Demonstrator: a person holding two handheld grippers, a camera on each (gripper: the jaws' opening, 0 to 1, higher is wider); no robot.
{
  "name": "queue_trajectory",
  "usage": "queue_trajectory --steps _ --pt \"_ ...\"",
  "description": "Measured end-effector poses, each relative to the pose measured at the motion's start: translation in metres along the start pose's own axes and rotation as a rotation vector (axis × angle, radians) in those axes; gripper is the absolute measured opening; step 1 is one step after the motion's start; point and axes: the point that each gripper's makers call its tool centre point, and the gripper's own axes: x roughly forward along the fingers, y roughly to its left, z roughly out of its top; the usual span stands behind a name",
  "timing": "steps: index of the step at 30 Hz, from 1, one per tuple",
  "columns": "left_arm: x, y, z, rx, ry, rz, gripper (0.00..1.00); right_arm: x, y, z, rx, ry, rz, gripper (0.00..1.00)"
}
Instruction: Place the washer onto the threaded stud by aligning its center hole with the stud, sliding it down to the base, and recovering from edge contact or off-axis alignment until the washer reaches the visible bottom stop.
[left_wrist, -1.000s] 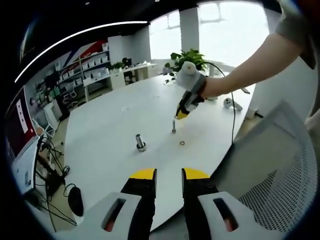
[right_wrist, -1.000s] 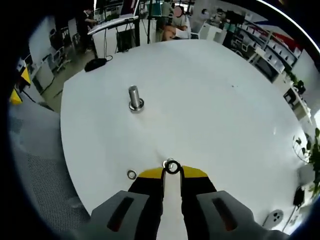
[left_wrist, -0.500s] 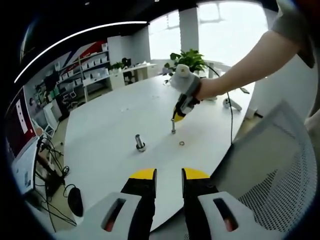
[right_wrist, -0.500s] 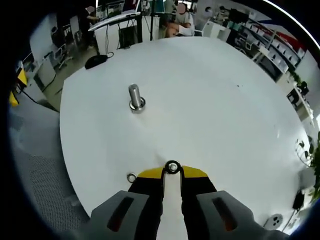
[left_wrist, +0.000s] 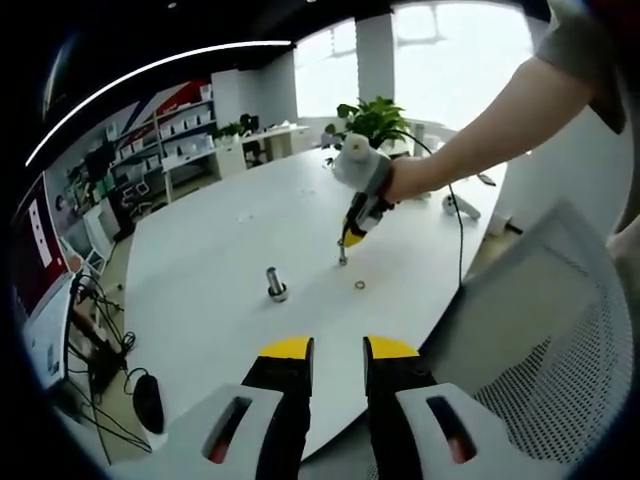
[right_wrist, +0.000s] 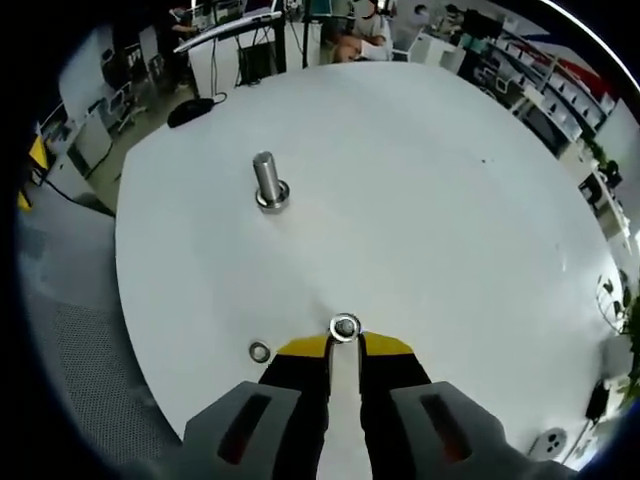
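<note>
Near the table (right_wrist: 420, 200) edge we count two studs (right_wrist: 268, 183) (left_wrist: 342, 255) and two washers: one (right_wrist: 345, 326) gripped at the right gripper (right_wrist: 344, 345) tips atop a stud, one (right_wrist: 260, 351) lying beside. Left gripper (left_wrist: 338, 348) slightly parted, empty.

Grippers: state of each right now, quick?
Left gripper: jaws slightly apart, nothing between them.
Right gripper: jaws nearly together at the stud, washer at their tips; whether they grip it cannot be told.

Your right gripper (left_wrist: 344, 240) sits atop the thin stud (left_wrist: 342, 256). A loose washer (left_wrist: 359, 285) lies at its 4 o'clock, a thicker bolt (left_wrist: 274, 284) at 8 o'clock.
</note>
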Motion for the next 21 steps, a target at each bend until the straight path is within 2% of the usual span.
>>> queue_trajectory --steps 1,5,7,11,15,21 --pt "0.0 0.0 0.0 0.0 -0.001 0.0 0.17 0.002 -0.004 0.001 0.048 -0.015 -0.032 0.03" --pt "0.0 0.0 0.0 -0.005 -0.004 -0.001 0.17 0.009 -0.001 -0.009 0.056 0.025 -0.026 0.04" --pt "0.0 0.001 0.0 -0.007 -0.003 0.001 0.17 0.01 0.002 -0.01 0.091 0.009 -0.012 0.04" --pt "0.0 0.001 0.001 -0.009 -0.005 0.001 0.17 0.014 0.003 -0.019 0.086 0.031 -0.01 0.04" --pt "0.0 0.001 0.0 -0.01 -0.001 0.0 0.17 0.014 0.003 -0.018 0.085 0.03 -0.014 0.04" --pt "0.0 0.002 0.0 -0.014 -0.002 0.003 0.17 0.014 -0.001 -0.005 0.069 0.005 -0.028 0.05"
